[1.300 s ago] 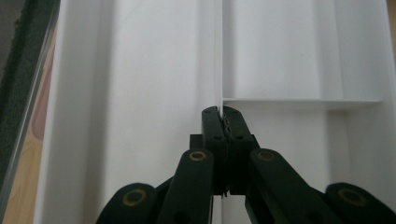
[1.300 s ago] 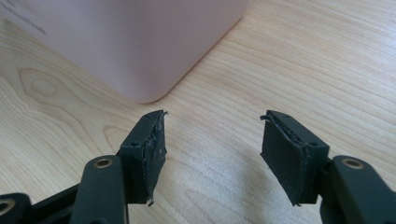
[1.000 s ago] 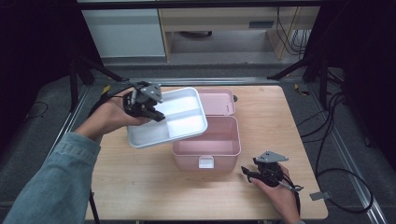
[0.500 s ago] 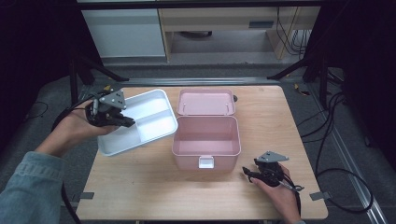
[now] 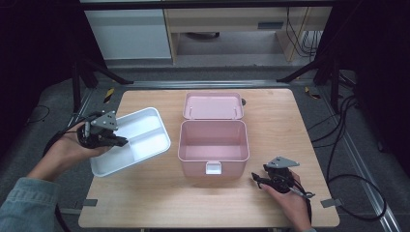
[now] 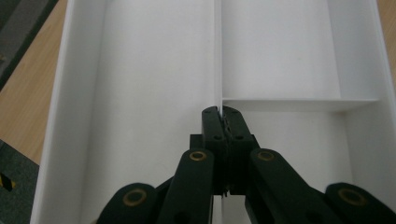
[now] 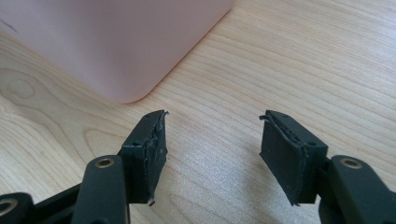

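The white divided tray [image 5: 131, 141] sat to the left of the pink box [image 5: 213, 146], clear of it, over the left part of the wooden table [image 5: 145, 203], with its near-left corner close to the table edge. Whether the tray rested fully on the wood or was partly carried could not be told from the high view. The left gripper [image 5: 117, 141] was clamped on the tray's centre divider [image 6: 217, 51], jaws pressed together on the thin wall just short of the cross partition, as seen in the left gripper view. The box stood open and looked empty, lid [image 5: 213, 105] folded back behind it, white latch [image 5: 213, 167] on the near face. The right gripper [image 5: 257, 180] rested on the table to the right of the box and nearer the person, jaws spread apart and holding nothing; in the right gripper view a rounded corner of the box lay ahead and to the left of the open jaws. Judged risks: the hold was a pinch on one narrow wall away from the tray's balance, so the tray could pivot or slip if lifted or swung quickly; releasing while it overhung the table edge could tip it off; dragging it rightward could knock the box, which nothing steadied, since the right gripper was idle
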Available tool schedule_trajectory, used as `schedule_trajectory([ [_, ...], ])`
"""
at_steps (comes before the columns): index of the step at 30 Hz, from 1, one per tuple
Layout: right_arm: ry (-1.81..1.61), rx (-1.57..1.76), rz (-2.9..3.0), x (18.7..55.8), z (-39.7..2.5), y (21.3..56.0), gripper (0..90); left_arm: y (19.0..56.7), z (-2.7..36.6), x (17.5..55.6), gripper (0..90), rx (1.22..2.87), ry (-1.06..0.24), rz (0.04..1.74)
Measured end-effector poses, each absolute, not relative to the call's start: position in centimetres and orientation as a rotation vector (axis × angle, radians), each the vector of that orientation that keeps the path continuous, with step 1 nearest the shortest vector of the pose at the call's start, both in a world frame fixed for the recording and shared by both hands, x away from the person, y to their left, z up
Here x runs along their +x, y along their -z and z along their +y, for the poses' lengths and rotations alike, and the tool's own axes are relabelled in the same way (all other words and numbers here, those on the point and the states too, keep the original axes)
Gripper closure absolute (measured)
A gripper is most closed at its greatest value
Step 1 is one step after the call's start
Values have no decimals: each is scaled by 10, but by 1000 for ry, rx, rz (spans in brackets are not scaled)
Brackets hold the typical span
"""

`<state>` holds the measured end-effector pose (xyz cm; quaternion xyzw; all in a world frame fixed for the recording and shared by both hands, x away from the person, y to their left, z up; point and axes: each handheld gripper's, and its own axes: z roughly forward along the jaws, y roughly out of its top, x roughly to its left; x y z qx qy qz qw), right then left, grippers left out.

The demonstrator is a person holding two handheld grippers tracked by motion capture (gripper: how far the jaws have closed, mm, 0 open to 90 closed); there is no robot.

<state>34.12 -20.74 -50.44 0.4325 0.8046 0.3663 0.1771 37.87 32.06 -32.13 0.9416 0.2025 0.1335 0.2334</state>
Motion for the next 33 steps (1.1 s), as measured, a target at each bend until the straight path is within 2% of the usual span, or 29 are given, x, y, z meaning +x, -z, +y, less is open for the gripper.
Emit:
schedule_trajectory([
  [6, -1032, 1223, 2277, 341, -208, 505, 398, 348, 321, 363, 899, 2606, -353, 562],
  [15, -1024, 1223, 2280, 341, -207, 506, 396, 400, 316, 357, 899, 2626, -244, 577],
  [33, -1013, 1214, 2291, 340, -205, 506, 397, 456, 303, 358, 899, 2653, -152, 623],
])
